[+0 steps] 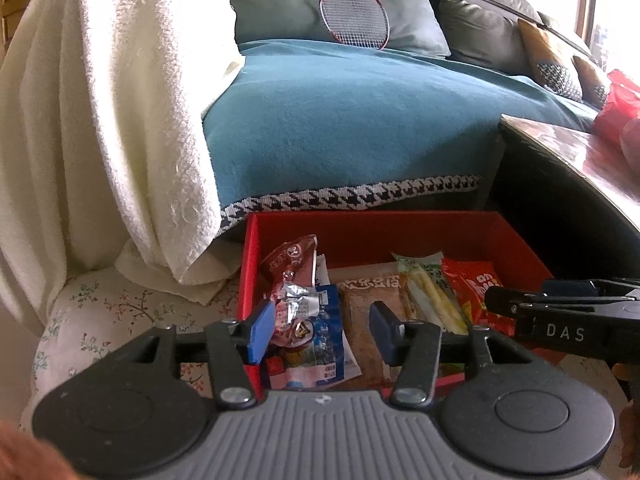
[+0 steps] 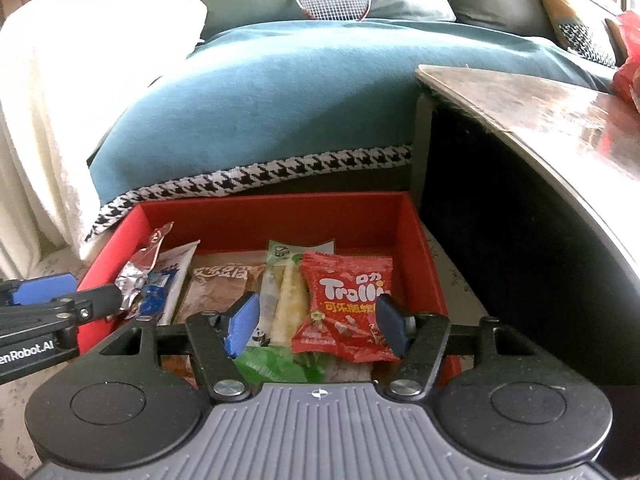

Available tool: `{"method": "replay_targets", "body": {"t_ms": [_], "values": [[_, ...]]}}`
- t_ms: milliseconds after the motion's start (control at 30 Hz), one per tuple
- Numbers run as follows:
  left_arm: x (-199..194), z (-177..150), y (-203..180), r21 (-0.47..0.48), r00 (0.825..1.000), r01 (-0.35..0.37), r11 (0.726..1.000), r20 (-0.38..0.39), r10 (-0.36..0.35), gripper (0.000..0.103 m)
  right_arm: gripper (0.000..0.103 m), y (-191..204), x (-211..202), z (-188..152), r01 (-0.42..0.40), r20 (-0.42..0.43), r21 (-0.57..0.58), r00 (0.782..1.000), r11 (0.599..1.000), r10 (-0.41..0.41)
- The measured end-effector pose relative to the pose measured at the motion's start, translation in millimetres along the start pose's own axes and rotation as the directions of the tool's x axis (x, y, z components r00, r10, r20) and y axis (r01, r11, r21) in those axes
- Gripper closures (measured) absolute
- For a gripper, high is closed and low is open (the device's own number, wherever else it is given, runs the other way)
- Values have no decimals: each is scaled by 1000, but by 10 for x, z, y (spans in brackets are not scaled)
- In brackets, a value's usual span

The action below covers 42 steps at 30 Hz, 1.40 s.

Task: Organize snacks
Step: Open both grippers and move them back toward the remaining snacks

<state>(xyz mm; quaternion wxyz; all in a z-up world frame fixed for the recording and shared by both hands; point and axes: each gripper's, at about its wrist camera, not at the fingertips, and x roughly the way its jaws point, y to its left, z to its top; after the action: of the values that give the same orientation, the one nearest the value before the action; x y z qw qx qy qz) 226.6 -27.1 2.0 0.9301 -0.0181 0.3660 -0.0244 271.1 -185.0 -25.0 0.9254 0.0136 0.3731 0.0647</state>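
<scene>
A red box (image 2: 280, 216) of snacks sits just ahead of both grippers, below a blue couch (image 2: 260, 92). The right gripper (image 2: 318, 322) is spread wide and holds nothing, its jaws framing a bamboo pack (image 2: 280, 296) and a red Trolli bag (image 2: 346, 304). The left gripper (image 1: 320, 332) is also wide and empty, over a blue packet (image 1: 324, 344). The bamboo pack's long axis runs straight away from the gripper. For a clean grasp, probably centre on one packet and close across its narrow width.
</scene>
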Motion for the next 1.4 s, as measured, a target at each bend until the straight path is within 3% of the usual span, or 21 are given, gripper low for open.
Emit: {"method": "replay_targets", "body": {"t_ms": [567, 833, 967, 1133, 1400], "values": [[-191, -168, -94, 17, 999, 24, 1000, -25, -23, 54, 30, -15, -220, -239, 2, -23, 21, 1000, 1000, -1], [-300, -416, -135, 7, 993, 75, 997, -92, -74, 53, 27, -32, -457, -418, -2, -19, 35, 1000, 999, 2], [-336, -596, -232, 2, 978, 132, 991, -161, -130, 53, 27, -62, -623, -528, -4, -19, 47, 1000, 999, 5], [-383, -734, -264, -74, 954, 189, 979, -222, -201, 50, 25, -170, -862, -680, -3, -26, 59, 1000, 998, 5], [-381, -893, -267, -244, 927, 163, 956, -295, -233, 48, 23, -352, -1037, -712, -43, -5, 91, 999, 995, 44]]}}
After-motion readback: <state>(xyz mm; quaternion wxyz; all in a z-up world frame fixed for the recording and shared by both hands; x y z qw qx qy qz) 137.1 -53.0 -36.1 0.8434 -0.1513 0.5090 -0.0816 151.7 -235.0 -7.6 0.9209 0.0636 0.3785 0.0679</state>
